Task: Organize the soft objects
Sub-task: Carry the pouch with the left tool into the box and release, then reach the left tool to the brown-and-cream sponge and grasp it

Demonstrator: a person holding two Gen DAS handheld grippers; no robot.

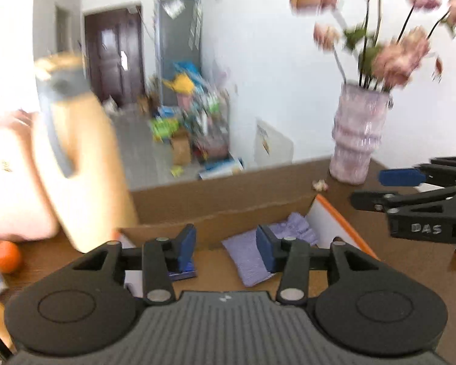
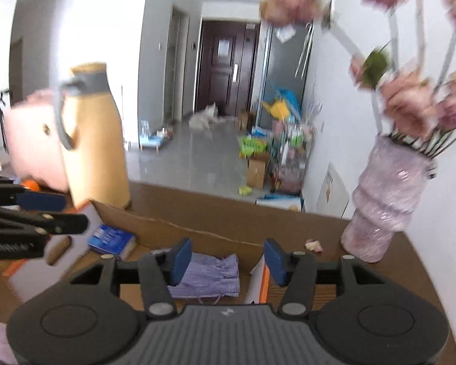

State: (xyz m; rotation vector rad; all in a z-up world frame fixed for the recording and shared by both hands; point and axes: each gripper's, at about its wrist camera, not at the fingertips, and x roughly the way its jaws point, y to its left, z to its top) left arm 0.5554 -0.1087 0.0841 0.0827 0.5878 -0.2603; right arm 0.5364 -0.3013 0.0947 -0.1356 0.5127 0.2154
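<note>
Left wrist view: the left hand-held gripper [image 1: 225, 247] stands with its pads apart and nothing between them, above the open cardboard box [image 1: 228, 213] on the counter [image 1: 410, 261]. The lilac cloth [image 1: 258, 258] lies folded on the box floor, beside a blue packet [image 2: 111, 240]. The right hand-held gripper [image 2: 228, 261] is likewise parted and empty. Judging from this, the cloth has been placed; the next move calls for finding another soft item.
</note>
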